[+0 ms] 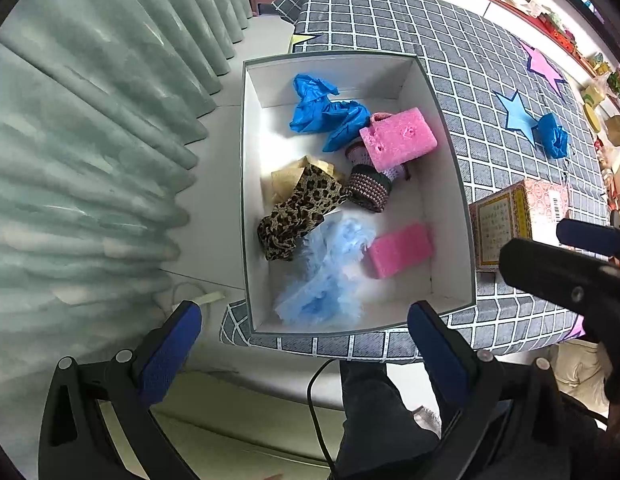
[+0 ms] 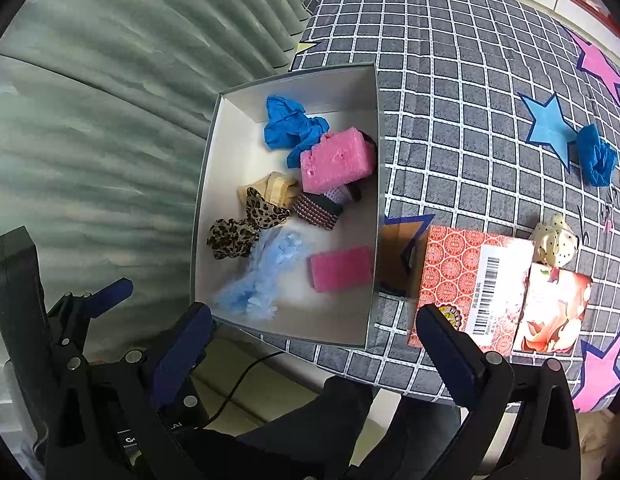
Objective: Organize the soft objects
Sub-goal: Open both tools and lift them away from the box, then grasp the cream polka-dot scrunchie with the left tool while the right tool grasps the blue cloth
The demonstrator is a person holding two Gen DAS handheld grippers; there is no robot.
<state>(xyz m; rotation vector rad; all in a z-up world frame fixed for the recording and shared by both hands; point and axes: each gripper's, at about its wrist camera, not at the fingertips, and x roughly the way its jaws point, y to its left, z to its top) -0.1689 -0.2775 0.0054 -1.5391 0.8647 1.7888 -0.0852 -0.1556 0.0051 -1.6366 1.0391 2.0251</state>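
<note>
Your left hand-held gripper (image 1: pixel 303 344) hangs above the near edge of the white box (image 1: pixel 450 148) with its blue-padded fingers spread wide and nothing between them. Your right hand-held gripper (image 2: pixel 314 340) hovers over the same near edge, likewise spread and empty, and its dark body also shows at the right of the left wrist view. The box sits at the corner of the tabletop (image 2: pixel 450 80), which is covered in a grey checked cloth with stars. Inside it lie a crumpled blue plastic piece (image 1: pixel 326 114), a pink sponge (image 1: pixel 398 138) resting on a striped knitted item (image 1: pixel 368 190), a leopard-print cloth (image 1: pixel 297 212) partly over a beige fabric (image 1: pixel 283 180), a pale blue fluffy piece (image 1: pixel 330 272) and a second pink sponge (image 1: pixel 400 250) flat on the floor of the box. Outside, well apart from the box, another crumpled blue piece (image 2: pixel 598 156) lies beside a blue star. A red patterned carton (image 2: pixel 466 280) stands just beside the box, with a spotted cream soft object (image 2: pixel 556 242) behind it and a floral packet (image 2: pixel 554 308) touching its right side.
</note>
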